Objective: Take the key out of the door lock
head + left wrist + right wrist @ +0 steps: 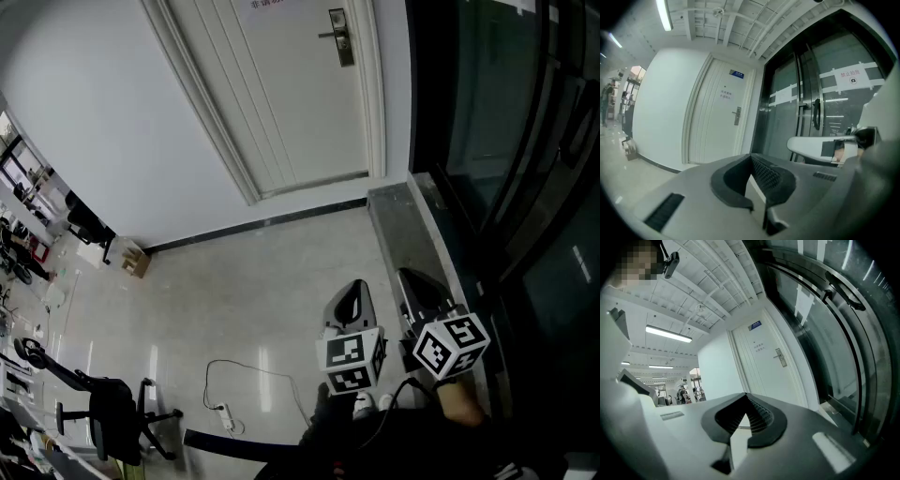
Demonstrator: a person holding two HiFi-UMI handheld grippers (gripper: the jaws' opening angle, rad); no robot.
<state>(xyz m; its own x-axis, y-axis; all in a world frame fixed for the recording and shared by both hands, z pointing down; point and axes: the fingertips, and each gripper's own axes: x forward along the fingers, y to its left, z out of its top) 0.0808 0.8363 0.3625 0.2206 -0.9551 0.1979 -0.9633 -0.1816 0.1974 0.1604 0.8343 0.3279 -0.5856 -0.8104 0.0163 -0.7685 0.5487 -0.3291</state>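
Note:
A white door (pixel 281 94) stands far ahead, and its metal lock plate with a lever handle (pixel 341 37) is near its right edge. I cannot make out a key at this distance. The lock plate (pixel 737 116) is small in the left gripper view, and the right gripper view also catches the lock plate (pixel 779 357). My left gripper (pixel 354 289) and right gripper (pixel 409 279) are held low and close to my body, several steps from the door. The left gripper (pixel 751 157) has its pads together with nothing held. The right gripper (pixel 746 396) is likewise shut and empty.
A dark glass wall (pixel 506 141) runs along the right, with a stone sill (pixel 398 225) at its foot. On the floor lie a white cable with a power strip (pixel 225 412) and a cardboard box (pixel 136 261). An office chair (pixel 112 417) stands at lower left.

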